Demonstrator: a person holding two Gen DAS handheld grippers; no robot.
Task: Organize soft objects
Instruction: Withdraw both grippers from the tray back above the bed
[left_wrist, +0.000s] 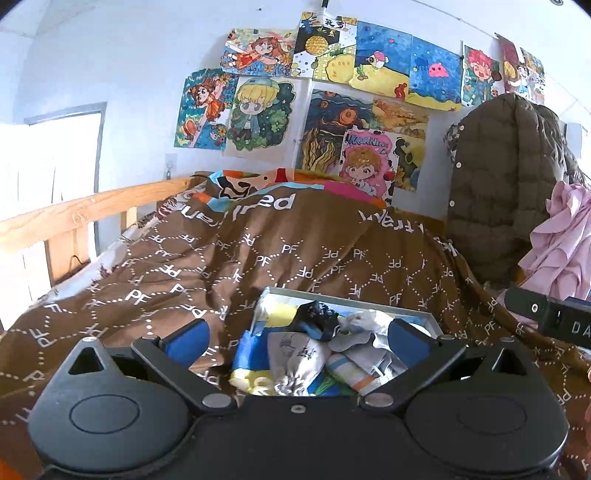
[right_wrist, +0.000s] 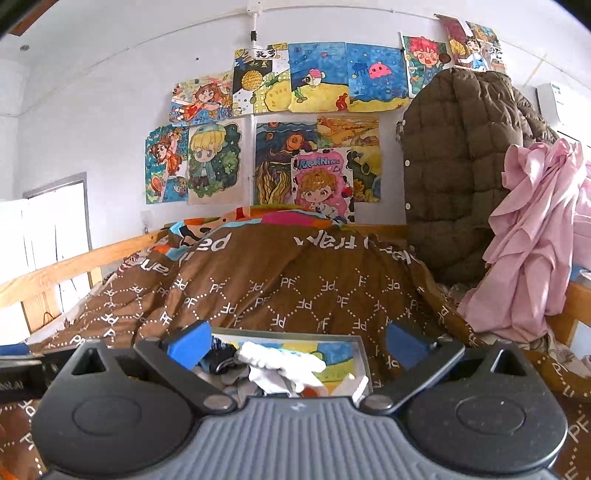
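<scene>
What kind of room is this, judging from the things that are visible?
Most likely a child's bedroom. A wooden bed rail borders a brown quilt, colourful hand-drawn cartoon pictures cover the wall, and a padded coat hangs beside the bed.

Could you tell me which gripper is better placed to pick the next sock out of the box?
Left, probably: the left gripper hangs open with the sock pile between its fingers; the right gripper frames one white sock.

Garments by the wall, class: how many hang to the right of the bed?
2: a brown quilted coat against the wall, and a pink garment draped further right. More may hide behind them.
</scene>
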